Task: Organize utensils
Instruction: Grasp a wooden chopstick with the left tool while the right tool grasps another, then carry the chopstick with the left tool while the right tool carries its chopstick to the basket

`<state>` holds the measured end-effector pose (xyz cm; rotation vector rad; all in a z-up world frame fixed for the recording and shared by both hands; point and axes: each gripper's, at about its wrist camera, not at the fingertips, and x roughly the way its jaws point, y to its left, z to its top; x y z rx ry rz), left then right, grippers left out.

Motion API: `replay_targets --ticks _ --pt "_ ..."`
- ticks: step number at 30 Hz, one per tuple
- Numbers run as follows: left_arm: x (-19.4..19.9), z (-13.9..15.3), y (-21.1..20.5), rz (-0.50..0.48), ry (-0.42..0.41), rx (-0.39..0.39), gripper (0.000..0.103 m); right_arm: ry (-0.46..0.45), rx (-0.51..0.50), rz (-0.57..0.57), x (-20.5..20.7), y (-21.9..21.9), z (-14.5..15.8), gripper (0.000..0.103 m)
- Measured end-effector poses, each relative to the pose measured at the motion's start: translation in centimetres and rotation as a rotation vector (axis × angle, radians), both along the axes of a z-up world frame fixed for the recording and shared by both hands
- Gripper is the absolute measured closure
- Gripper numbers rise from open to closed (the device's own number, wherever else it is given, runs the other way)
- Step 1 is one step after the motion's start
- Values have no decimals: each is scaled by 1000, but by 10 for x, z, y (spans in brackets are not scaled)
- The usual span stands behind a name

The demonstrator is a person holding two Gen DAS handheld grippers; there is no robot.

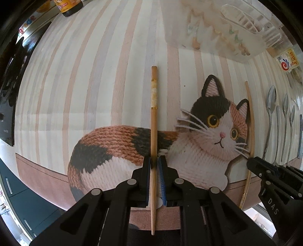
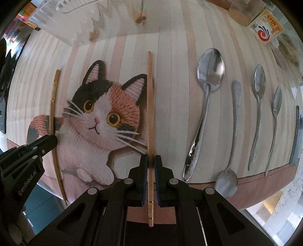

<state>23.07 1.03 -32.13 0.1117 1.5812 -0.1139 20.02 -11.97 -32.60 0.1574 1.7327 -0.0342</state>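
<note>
My left gripper (image 1: 155, 160) is shut on a wooden chopstick (image 1: 153, 117) that has a pale wrapped band, over the cat placemat (image 1: 94, 75). My right gripper (image 2: 151, 160) is shut on a second, thinner chopstick (image 2: 150, 106) with a gold ring near its end. Each view shows the other gripper and its chopstick: the right one in the left wrist view (image 1: 251, 160) and the left one in the right wrist view (image 2: 52, 140). Several metal spoons (image 2: 206, 94) lie in a row on the mat to the right.
A clear plastic utensil holder (image 1: 227, 24) with more chopsticks stands at the mat's far edge. A dark sauce bottle (image 1: 69, 7) is at the far left, a labelled packet (image 2: 267, 28) at the far right. A metal knife (image 2: 297, 132) lies past the spoons.
</note>
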Motion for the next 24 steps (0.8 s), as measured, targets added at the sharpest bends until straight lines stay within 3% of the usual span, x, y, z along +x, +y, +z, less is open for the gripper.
replay_targets --ticks 11,15,20,24 --pt "5 -2 -5 -18 -17 -4 99 -4 17 -30 25 -11 8 96" --pt "5 4 6 -1 -38 13 99 6 67 -81 24 -25 14 96" --pt "10 33 20 33 -99 19 99 -45 98 -76 32 -32 42 96" --pt "14 76 30 61 -182 18 99 -99 117 -81 42 -41 73 96"
